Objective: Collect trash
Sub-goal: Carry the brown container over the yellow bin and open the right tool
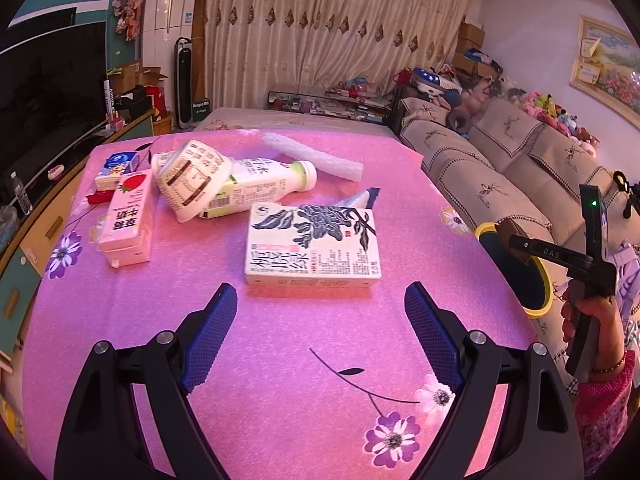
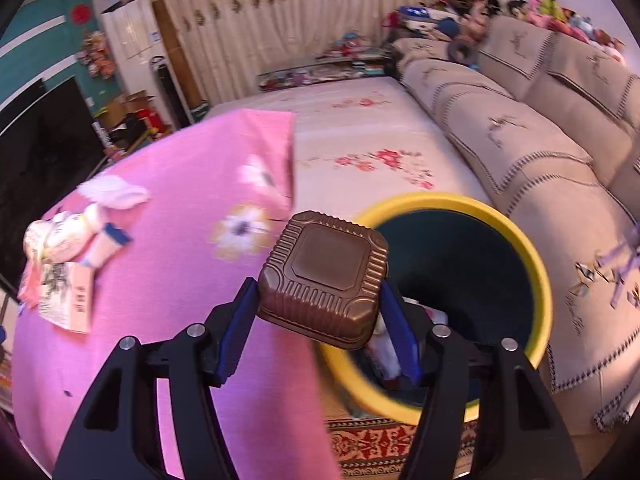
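Observation:
My left gripper (image 1: 320,312) stands open over the pink tablecloth (image 1: 280,360), just short of a cream carton with a dark flower print (image 1: 314,246). Beyond it lie a pink strawberry milk carton (image 1: 128,220), a crushed paper cup (image 1: 192,180), a white bottle (image 1: 264,184), a small blue carton (image 1: 118,164) and a white foam net sleeve (image 1: 312,156). My right gripper (image 2: 320,316) is shut on a brown ribbed plastic tray (image 2: 324,276), held beside the table edge at the rim of a yellow-rimmed bin (image 2: 536,264). The bin (image 1: 544,296) and the person's hand (image 1: 588,320) also show at right.
A beige sofa (image 2: 520,140) runs along the right behind the bin. A floral-covered low surface (image 2: 360,140) adjoins the table. A TV and cabinet (image 1: 52,100) line the left. A patterned rug (image 2: 372,444) lies below the bin. Some trash sits inside the bin.

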`<action>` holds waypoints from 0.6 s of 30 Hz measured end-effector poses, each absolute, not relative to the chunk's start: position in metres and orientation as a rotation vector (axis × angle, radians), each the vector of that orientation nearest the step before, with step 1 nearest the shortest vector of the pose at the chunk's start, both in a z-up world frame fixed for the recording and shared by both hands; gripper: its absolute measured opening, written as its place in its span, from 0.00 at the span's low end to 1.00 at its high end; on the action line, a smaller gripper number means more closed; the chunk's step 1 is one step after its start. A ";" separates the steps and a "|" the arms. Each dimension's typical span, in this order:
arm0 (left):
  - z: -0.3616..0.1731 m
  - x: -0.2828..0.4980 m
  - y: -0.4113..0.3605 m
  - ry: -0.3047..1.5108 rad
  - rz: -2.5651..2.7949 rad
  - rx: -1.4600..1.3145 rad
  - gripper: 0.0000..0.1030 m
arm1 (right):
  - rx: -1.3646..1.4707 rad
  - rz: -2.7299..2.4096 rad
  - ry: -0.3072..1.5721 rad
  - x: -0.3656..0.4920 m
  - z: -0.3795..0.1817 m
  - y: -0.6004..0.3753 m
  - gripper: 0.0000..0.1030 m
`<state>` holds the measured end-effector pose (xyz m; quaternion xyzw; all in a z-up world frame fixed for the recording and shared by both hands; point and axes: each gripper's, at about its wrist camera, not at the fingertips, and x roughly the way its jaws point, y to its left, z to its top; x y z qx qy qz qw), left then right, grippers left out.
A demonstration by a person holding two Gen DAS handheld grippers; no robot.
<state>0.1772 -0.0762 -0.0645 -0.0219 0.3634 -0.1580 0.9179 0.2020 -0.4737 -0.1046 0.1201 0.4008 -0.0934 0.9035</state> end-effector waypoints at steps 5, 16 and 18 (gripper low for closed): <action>-0.067 0.184 -0.095 0.763 -0.340 -0.018 0.82 | 0.272 -0.266 0.866 0.199 -0.133 -0.515 0.58; -0.078 0.198 -0.120 0.798 -0.353 0.010 0.82 | 0.323 -0.306 0.888 0.200 -0.161 -0.545 0.74; -0.082 0.202 -0.121 0.811 -0.350 0.006 0.82 | 0.328 -0.303 0.883 0.198 -0.161 -0.546 0.75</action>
